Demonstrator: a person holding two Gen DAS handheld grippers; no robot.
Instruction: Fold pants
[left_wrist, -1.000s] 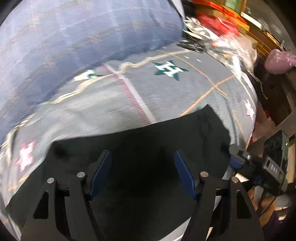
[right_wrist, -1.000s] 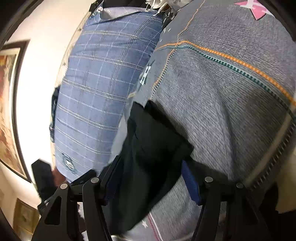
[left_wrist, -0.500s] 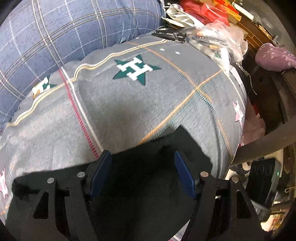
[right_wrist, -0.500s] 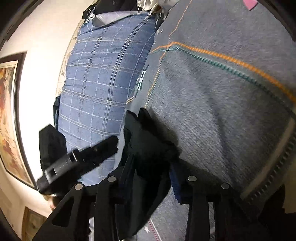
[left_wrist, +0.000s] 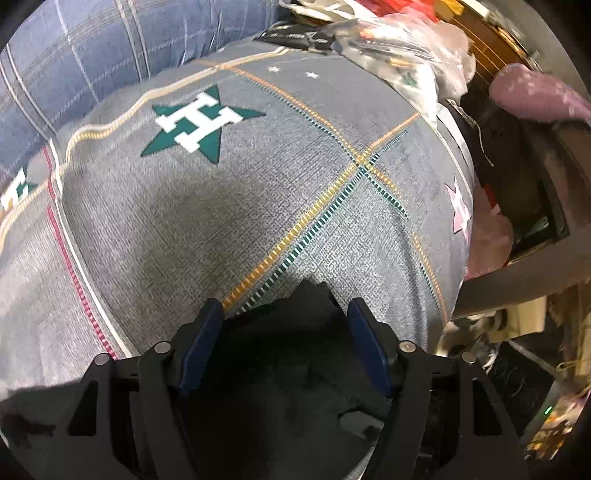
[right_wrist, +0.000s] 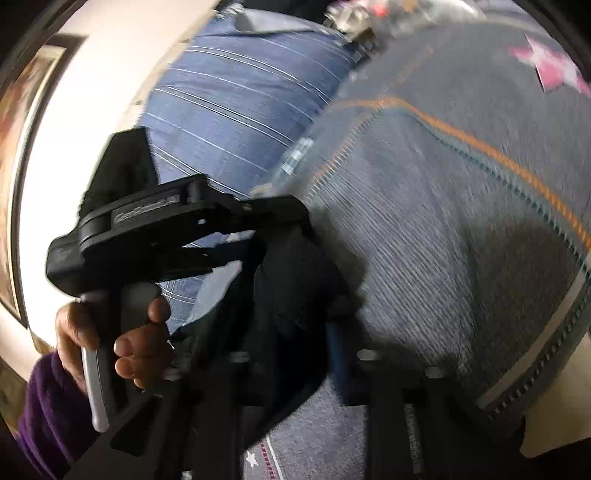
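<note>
Comparing the present left wrist view with that of a second ago, far less of the black fabric pants (left_wrist: 295, 332) is seen spread over the grey quilted bedspread with star emblems (left_wrist: 229, 206); only a peaked corner remains, at 12 o'clock from the left gripper (left_wrist: 286, 325). The blue-padded fingers (left_wrist: 201, 343) of this gripper are held wide apart with the cloth lying between them; no clamping is visible, though the lower cloth is in shadow. In the right wrist view, the right gripper (right_wrist: 291, 354) has narrowed over the last second, and its fingers are now closed on a bunched fold of the pants (right_wrist: 295, 280). The left gripper (right_wrist: 155, 225), carried by the left hand (right_wrist: 110, 339), has entered at 9 o'clock, its tip touching or just beside the gathered cloth. A blue plaid pillow (right_wrist: 236, 110) lies at 11 o'clock. It is judged that the garment has been gathered toward one fold and that a transfer or a second grasp is being prepared; the fold is not yet laid flat.
</note>
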